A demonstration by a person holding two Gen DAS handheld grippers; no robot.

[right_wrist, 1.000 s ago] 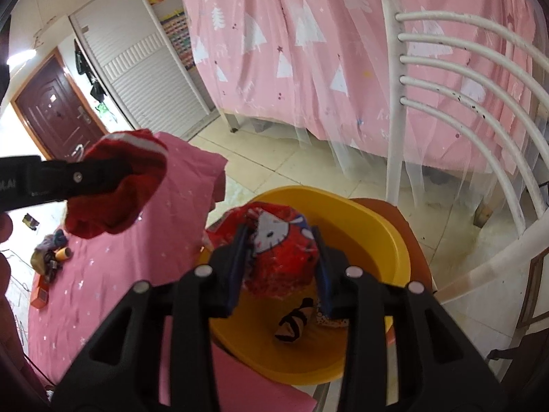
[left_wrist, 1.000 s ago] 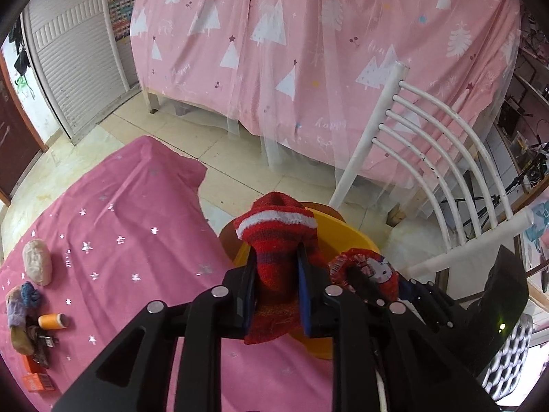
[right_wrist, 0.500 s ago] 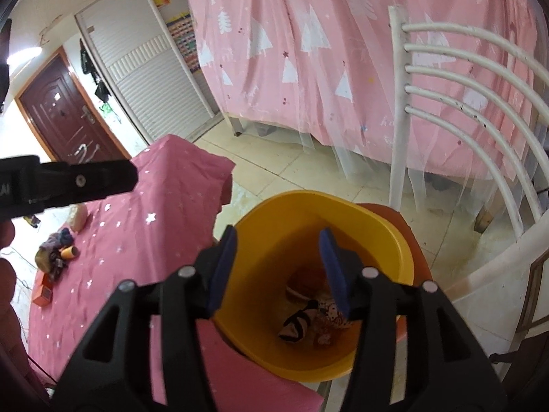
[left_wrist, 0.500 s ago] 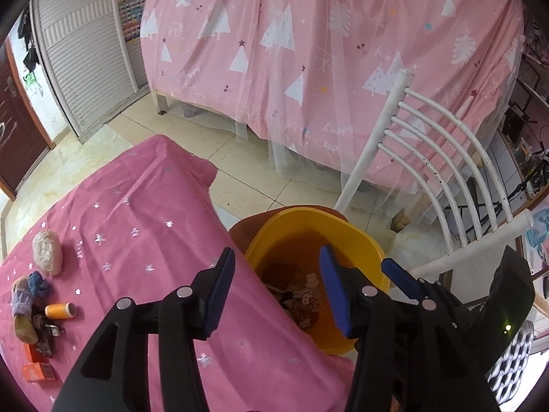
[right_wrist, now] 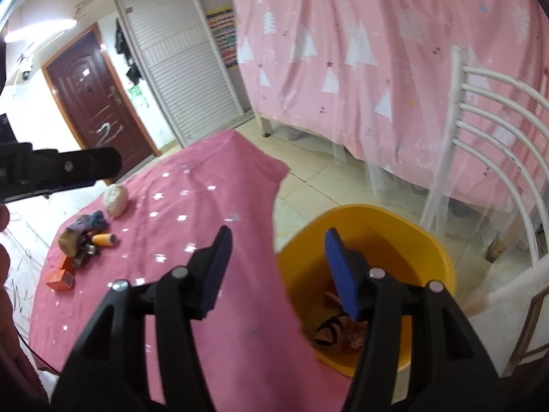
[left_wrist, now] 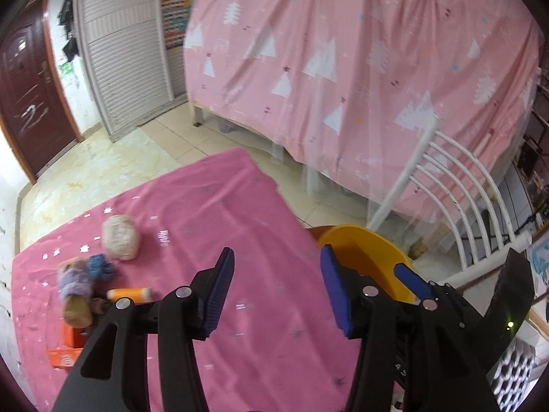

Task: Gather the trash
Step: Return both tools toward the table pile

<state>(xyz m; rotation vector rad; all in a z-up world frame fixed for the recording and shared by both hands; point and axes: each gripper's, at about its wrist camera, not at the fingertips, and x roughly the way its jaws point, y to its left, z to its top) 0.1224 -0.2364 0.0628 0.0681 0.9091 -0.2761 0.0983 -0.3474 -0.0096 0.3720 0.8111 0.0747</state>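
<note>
Trash pile (left_wrist: 85, 285) is seen ahead and left of the left gripper (left_wrist: 278, 288), nearer to it than to the right gripper (right_wrist: 278, 271), on the pink surface (left_wrist: 260, 226). Small mixed, blurred scraps are clustered loosely. Both pairs of fingers are spread wide, holding nothing; the yellow bin (right_wrist: 394, 237) lies to their right.

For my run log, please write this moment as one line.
left gripper: open, empty | right gripper: open, empty | yellow bin: holds trash | leftover pile: on pink cloth
</note>
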